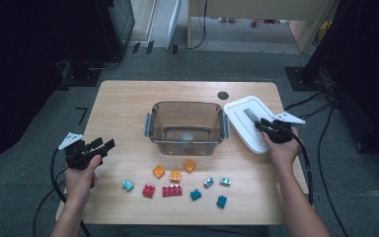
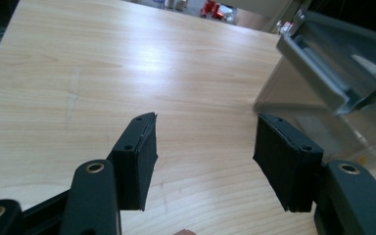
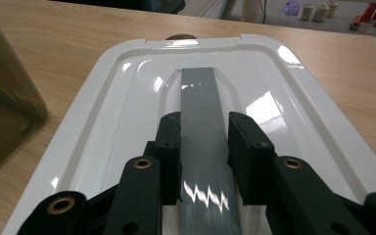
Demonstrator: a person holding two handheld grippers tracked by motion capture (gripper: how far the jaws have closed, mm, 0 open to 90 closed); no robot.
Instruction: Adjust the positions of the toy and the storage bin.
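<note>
1. Step in hand, I'd say: the right gripper [image 1: 269,127] is clamped on the grey strap handle [image 3: 204,147] of the glossy white plastic lid [image 1: 240,113], pads squeezing it from both sides. The lid lies flat on the light wooden table [image 1: 123,103], just right of the clear smoky plastic container [image 1: 186,127].
2. The left gripper [image 2: 204,154] hovers over bare table left of the container, fingers spread, nothing between them.
3. Next move probably: lift the lid level and carry it over the container, or leave it parked. Can't tell which.
4. Around: a scatter of small toy bricks [image 1: 175,183] (orange, red, teal) near the front edge, well apart from the lid. The container's grey side latches [image 1: 225,126] could snag the lid's rim.
</note>
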